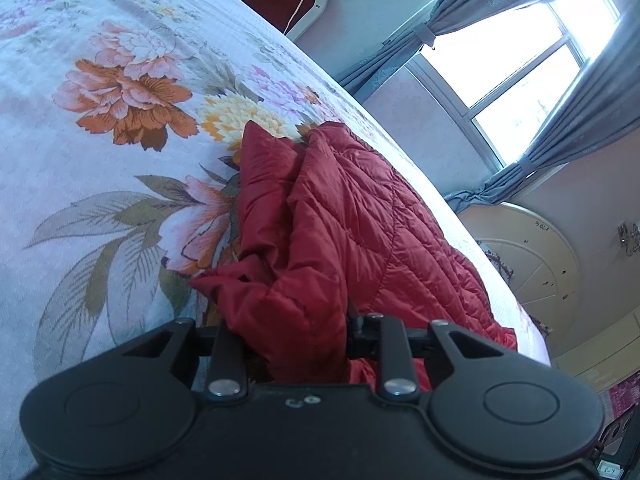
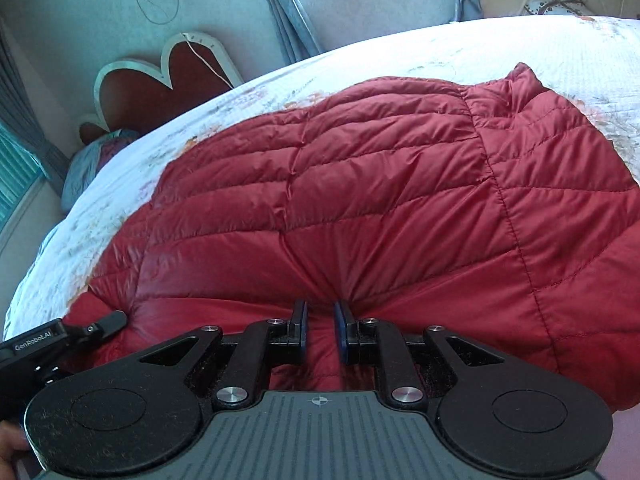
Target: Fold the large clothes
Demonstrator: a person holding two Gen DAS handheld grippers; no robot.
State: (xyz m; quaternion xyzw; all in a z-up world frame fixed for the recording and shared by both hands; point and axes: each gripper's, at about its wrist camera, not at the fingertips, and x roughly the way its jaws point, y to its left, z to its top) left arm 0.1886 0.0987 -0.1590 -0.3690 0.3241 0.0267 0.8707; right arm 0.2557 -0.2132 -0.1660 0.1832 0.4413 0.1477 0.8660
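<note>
A red quilted down jacket [image 2: 380, 184] lies spread on a bed with a white floral cover [image 2: 500, 52]. My right gripper [image 2: 320, 320] is at the jacket's near edge, its jaws closed on a pinch of red fabric that puckers around them. My left gripper [image 1: 296, 340] is shut on a bunched fold of the same jacket [image 1: 340, 220], which hides its fingertips. The left gripper also shows in the right wrist view [image 2: 100, 326], at the jacket's near left corner.
The floral bed cover [image 1: 100, 160] stretches to the left of the jacket. A red heart-shaped headboard [image 2: 160, 80] and a pillow [image 2: 92, 160] are at the far left. A window with blue curtains [image 1: 520, 60] and a cream cabinet [image 1: 528, 260] stand beyond the bed.
</note>
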